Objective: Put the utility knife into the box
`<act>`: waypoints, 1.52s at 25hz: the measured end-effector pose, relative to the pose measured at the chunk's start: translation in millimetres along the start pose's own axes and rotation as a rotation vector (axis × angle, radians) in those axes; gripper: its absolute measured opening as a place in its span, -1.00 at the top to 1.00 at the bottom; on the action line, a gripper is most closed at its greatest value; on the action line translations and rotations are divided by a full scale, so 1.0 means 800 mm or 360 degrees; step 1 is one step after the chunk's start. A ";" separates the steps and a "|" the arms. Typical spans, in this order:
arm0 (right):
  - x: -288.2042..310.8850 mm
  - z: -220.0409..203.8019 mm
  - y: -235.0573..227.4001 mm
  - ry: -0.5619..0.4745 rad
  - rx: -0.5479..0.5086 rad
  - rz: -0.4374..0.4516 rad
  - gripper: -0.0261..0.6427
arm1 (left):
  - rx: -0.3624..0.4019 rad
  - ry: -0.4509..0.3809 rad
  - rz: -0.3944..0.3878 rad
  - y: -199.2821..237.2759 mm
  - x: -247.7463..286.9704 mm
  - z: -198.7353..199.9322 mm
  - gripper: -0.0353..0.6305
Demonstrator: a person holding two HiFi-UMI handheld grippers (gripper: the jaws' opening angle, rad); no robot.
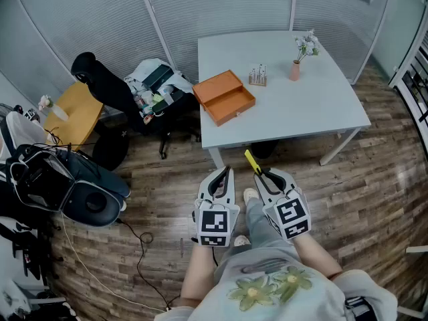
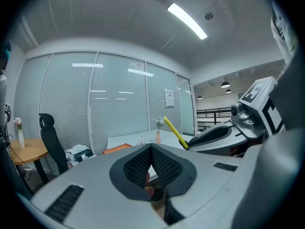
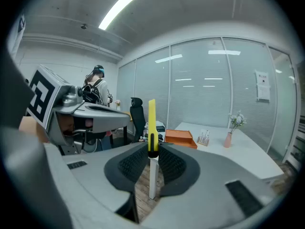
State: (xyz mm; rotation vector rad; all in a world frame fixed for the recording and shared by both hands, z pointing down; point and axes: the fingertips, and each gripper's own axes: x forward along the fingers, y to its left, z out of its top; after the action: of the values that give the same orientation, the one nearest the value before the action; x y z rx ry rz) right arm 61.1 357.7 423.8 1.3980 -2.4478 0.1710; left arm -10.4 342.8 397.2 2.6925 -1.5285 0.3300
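An open orange box point(image 1: 224, 97) lies on the grey table point(image 1: 314, 105), near its left front corner. My right gripper point(image 1: 259, 172) is shut on a yellow utility knife point(image 1: 252, 161), which sticks out past the fingertips toward the table's front edge. In the right gripper view the utility knife point(image 3: 152, 123) stands upright between the pads, with the orange box point(image 3: 181, 138) far ahead. My left gripper point(image 1: 226, 170) is beside the right one, shut and holding nothing. Both hang over the wooden floor, short of the table. The left gripper view shows the utility knife point(image 2: 174, 130) and the orange box point(image 2: 116, 149).
On the table stand a pink vase of flowers point(image 1: 295, 70) and a small rack point(image 1: 258, 77). Left of the table are a black office chair point(image 1: 110, 85) with clutter, a round yellow table point(image 1: 72, 112) and dark bags point(image 1: 60, 179). A cable point(image 1: 137, 246) trails over the floor.
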 end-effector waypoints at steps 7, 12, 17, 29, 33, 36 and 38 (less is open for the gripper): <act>0.070 0.021 -0.039 -0.0007 0.0002 -0.0004 0.70 | -0.0013 0.0020 0.0009 0.051 0.060 0.001 0.90; 0.134 0.052 -0.082 -0.0016 -0.0008 0.0008 0.70 | -0.0006 0.0036 0.0011 0.097 0.119 0.014 0.90; 0.197 0.090 -0.135 -0.0051 -0.0026 0.0016 0.70 | -0.0007 0.0028 0.0039 0.140 0.187 0.034 0.90; 0.319 0.132 -0.255 -0.0094 -0.0039 0.0119 0.70 | 0.0006 0.0102 0.0142 0.203 0.330 0.048 0.90; 0.352 0.128 -0.275 -0.0087 -0.0059 0.0204 0.70 | -0.0005 0.0128 0.0187 0.215 0.358 0.041 0.89; 0.373 0.131 -0.284 -0.0100 -0.0106 0.0232 0.70 | -0.0033 0.0154 0.0207 0.226 0.370 0.032 0.90; 0.383 0.130 -0.289 -0.0094 -0.0126 0.0239 0.70 | -0.0064 0.0180 0.0214 0.233 0.377 0.022 0.90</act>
State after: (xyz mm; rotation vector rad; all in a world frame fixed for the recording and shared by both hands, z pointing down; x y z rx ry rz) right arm 92.0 -38.5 414.7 1.2035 -2.5787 0.0668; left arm -16.8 -10.8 424.2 2.5001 -1.6682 0.4427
